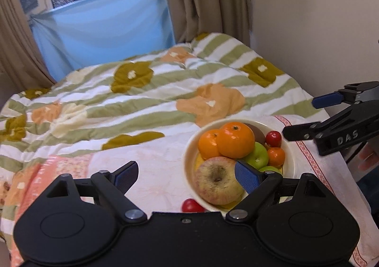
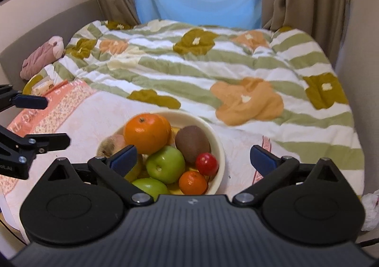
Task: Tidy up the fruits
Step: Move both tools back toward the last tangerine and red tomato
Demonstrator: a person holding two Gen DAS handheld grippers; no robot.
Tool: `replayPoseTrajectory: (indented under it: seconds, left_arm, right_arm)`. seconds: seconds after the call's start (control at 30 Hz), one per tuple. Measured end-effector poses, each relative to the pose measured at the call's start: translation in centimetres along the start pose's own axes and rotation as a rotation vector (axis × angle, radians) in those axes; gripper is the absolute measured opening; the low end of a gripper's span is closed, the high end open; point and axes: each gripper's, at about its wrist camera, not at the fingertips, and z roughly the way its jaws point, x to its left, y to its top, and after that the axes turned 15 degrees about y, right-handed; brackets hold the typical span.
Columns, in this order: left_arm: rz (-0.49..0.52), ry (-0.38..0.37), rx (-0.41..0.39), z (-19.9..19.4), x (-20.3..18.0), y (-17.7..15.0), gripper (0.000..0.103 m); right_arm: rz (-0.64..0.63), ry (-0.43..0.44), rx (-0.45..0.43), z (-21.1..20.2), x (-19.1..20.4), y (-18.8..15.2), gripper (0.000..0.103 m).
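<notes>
right wrist view: one cream bowl (image 2: 219,146) on the bed (image 2: 236,58) holds one large orange (image 2: 145,133), one small orange (image 2: 192,182), two green apples (image 2: 165,163), one kiwi (image 2: 192,140) and one red fruit (image 2: 206,163). right gripper (image 2: 193,159) and left gripper (image 1: 187,175) both stand apart, empty. left wrist view: a second red fruit (image 1: 190,205) lies beside the bowl.

cream bowl (image 2: 219,146) piled with fruits (image 2: 146,136).
</notes>
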Motion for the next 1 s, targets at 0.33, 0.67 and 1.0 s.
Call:
replayPoseTrajectory:
  seconds: [0.33, 0.67, 1.0]
  left_arm:
    - [-0.047, 0.051, -0.088, -6.2, 5.9, -0.8, 0.099]
    - [-0.053, 0.008, -0.180, -10.0, 12.2, -1.2, 0.103]
    - [0.019, -0.110, -0.163, -8.4, 16.7, -3.1, 0.103]
  right_arm:
    - [0.010, -0.024, -0.070, -5.7, 4.6, 2.3, 0.103]
    - [0.033, -0.123, -0.079, -8.6, 12.6, 4.0, 0.103]
    - [0.068, -0.203, -0.082, -6.1, 19.5, 3.6, 0.103]
